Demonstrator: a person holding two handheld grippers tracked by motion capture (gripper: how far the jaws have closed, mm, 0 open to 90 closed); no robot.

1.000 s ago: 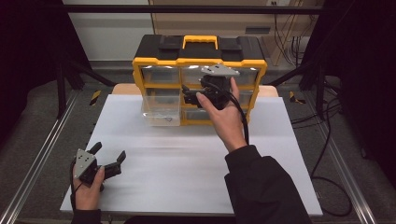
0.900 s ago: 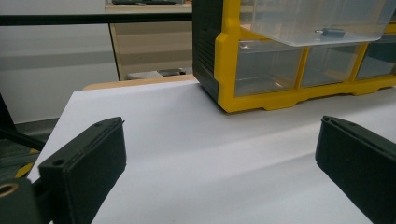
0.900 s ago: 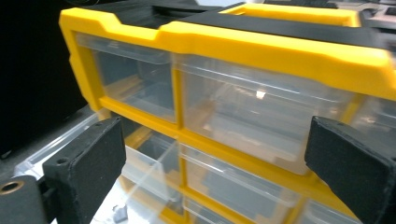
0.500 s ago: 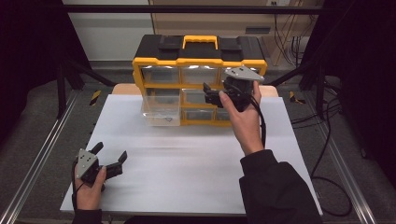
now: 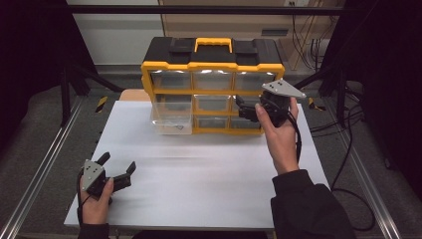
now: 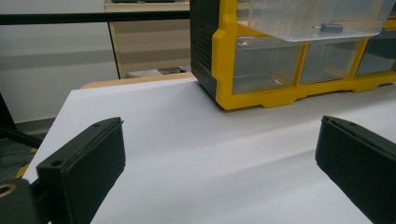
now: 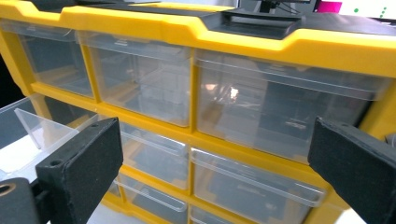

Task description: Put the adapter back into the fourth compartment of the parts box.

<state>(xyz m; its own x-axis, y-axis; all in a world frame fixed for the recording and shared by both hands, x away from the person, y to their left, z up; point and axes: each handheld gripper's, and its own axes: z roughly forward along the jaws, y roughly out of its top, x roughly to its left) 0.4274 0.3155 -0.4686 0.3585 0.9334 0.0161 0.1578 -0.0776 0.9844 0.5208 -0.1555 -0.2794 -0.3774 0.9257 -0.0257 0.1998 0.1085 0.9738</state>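
right claw (image 5: pixel 247 110): jaws spread wide, empty, at the right column of the organizer (image 5: pixel 213 69), facing its clear drawers
target: probably top-right drawer (image 7: pixel 280 116), straight ahead, long axis sideways
left claw (image 5: pixel 119 173): open, idle on surface (image 5: pixel 209 169), well apart
pulled-out drawer (image 5: pixel 171 114): left column; left gripper view shows a small part (image 6: pixel 330 28) inside

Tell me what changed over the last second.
The right gripper moved right along the front of the organizer, from its middle column to its right column, jaws open and holding nothing. The left gripper stayed near the table's front left corner, open. The pulled-out drawer did not move.
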